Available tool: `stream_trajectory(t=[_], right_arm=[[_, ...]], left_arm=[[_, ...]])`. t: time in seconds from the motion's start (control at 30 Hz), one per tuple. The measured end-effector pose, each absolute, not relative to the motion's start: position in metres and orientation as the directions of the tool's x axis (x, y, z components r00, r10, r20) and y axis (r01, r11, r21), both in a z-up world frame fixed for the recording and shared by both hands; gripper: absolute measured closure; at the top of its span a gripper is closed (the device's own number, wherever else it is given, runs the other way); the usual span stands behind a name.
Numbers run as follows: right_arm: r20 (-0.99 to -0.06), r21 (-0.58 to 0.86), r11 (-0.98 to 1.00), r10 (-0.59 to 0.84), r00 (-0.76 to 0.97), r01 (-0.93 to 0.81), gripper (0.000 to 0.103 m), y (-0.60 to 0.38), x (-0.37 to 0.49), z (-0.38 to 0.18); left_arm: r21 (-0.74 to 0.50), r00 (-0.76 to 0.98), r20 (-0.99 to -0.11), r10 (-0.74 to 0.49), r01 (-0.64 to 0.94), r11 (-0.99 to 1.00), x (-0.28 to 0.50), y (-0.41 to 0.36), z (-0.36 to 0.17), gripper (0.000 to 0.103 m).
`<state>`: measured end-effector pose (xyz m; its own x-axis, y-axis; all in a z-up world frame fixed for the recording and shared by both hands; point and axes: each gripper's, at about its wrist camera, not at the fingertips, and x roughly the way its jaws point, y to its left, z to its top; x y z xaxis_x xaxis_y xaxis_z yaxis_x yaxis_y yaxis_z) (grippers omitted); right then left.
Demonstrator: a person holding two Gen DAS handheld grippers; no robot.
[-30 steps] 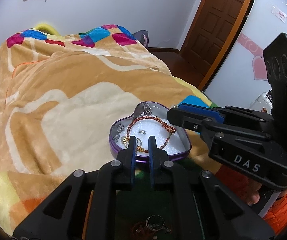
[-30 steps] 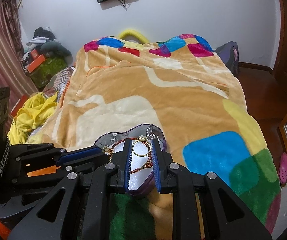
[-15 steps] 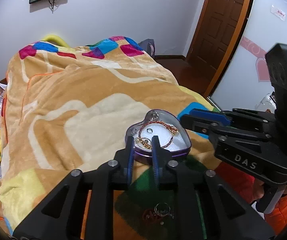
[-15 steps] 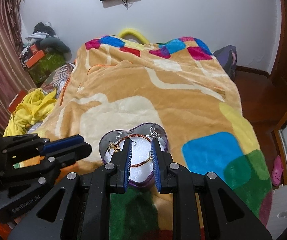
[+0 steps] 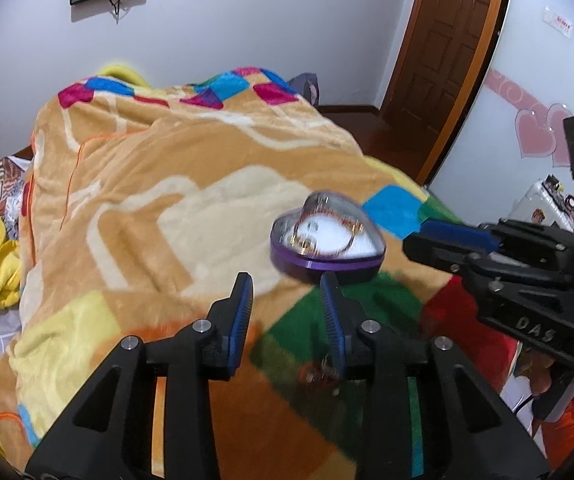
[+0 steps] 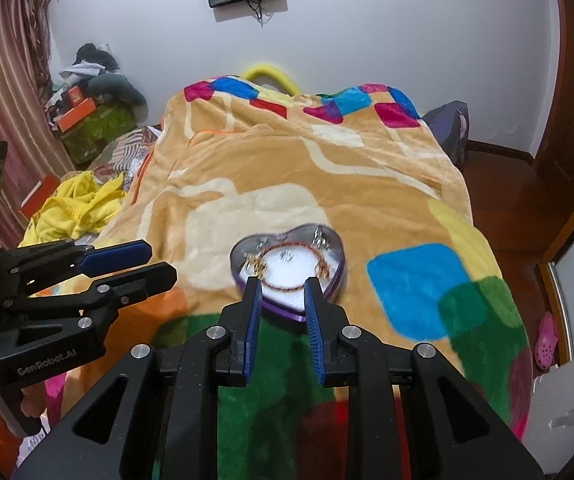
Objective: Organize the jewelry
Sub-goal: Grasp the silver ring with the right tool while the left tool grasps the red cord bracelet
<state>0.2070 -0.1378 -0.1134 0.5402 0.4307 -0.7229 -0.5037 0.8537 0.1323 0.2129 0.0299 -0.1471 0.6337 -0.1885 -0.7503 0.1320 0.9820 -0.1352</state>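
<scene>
Ahead of the right jaws only the purple heart-shaped tin (image 6: 287,276) stands on the orange patterned blanket (image 6: 295,168); open blanket lies left of the left jaws.

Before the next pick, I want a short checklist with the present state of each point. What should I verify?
1. Left gripper open and empty: ok.
2. Right gripper open and empty: ok.
3. Heart-shaped tin flat on the blanket, lid off: ok.
4. Red cord bracelet inside the tin: ok.
5. Loose jewelry on the blanket under the left gripper, what kind: cannot tell, blurred.
6. Grippers apart from each other: ok.
</scene>
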Motion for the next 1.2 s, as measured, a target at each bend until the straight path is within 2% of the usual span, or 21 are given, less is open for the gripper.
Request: stream_trajectory(t=[0.17,0.5,0.8,0.87,0.9,0.93,1.2], right_arm=[[-0.734,0.147,0.857,0.429,0.526,-0.494,0.07,-0.139,0.197,-0.123],[-0.777,0.151,0.83,0.436,0.454,-0.538,0.07,-0.112,0.178,-0.154],[-0.805,0.221,0.805,0.469,0.363,-0.55,0.07,-0.098,0.177,-0.179],[-0.801,0.222,0.803,0.474,0.367,-0.553,0.073,-0.098,0.177,-0.179],[-0.799,0.225,0.8,0.478,0.365,-0.556,0.08,-0.098,0.176,-0.178],[-0.798,0.234,0.794,0.487,0.355,-0.561,0.083,-0.098,0.176,-0.178],[-0.774,0.216,0.798,0.491,0.4,-0.562,0.083,-0.108,0.172,-0.171]], left_arm=[[-0.135,0.6,-0.781,-0.172,0.106,0.985,0.2,0.039,-0.165,0.069],[-0.16,0.587,-0.791,-0.173,0.075,0.984,0.177,0.053,-0.175,0.069],[-0.171,0.586,-0.787,-0.195,0.096,0.981,0.172,0.05,-0.177,0.069],[-0.17,0.587,-0.785,-0.199,0.104,0.98,0.171,0.048,-0.179,0.069],[-0.17,0.586,-0.785,-0.199,0.106,0.98,0.172,0.048,-0.18,0.069],[-0.171,0.586,-0.785,-0.201,0.106,0.979,0.172,0.047,-0.18,0.069],[-0.195,0.574,-0.784,-0.237,0.134,0.972,0.176,0.036,-0.184,0.069]])
